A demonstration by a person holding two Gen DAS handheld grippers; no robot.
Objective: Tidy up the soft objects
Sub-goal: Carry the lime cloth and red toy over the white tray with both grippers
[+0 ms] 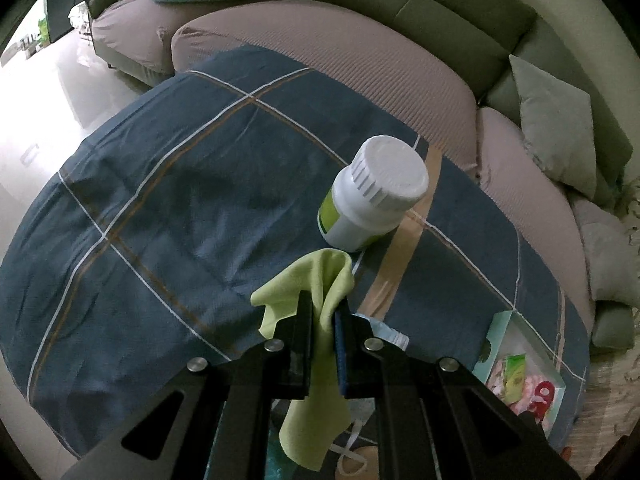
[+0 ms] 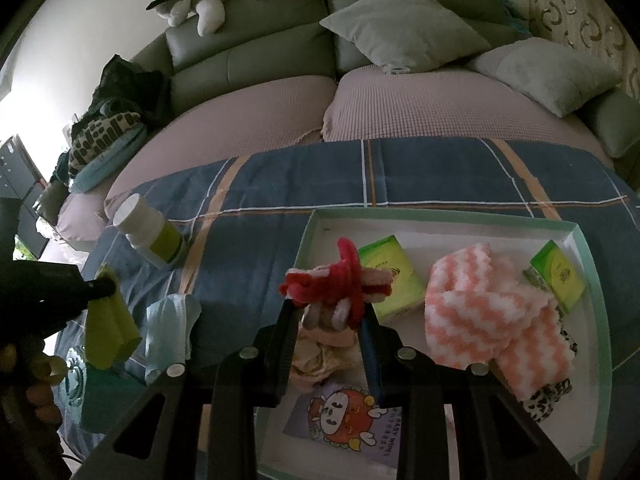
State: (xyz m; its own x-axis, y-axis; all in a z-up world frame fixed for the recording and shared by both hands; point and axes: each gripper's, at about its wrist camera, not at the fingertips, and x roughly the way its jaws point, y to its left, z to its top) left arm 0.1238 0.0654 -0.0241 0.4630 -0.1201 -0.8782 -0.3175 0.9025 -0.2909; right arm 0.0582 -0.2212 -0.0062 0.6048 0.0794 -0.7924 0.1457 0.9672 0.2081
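Gripping green cloth (image 1: 316, 320), left gripper (image 1: 323, 312) was clamped, lower centre of frame, white bottle (image 1: 372, 196) just beyond. Right gripper (image 2: 332, 308) clenched red-and-pink chenille toy (image 2: 340, 280) over box (image 2: 592, 320), left of pink zigzag towel (image 2: 480, 308).

Left wrist view: looks forward along the left gripper (image 1: 322, 312), close above the plaid-covered table (image 1: 168, 200), facing the sofa (image 1: 360, 60). Right wrist view: looks along the right gripper (image 2: 330, 312), low over the tray (image 2: 592, 280), squarely toward the sofa back. Shared by both views: white bottle (image 1: 372, 196) (image 2: 148, 232), green cloth (image 1: 312, 320) (image 2: 108, 320), tray, plaid cover.
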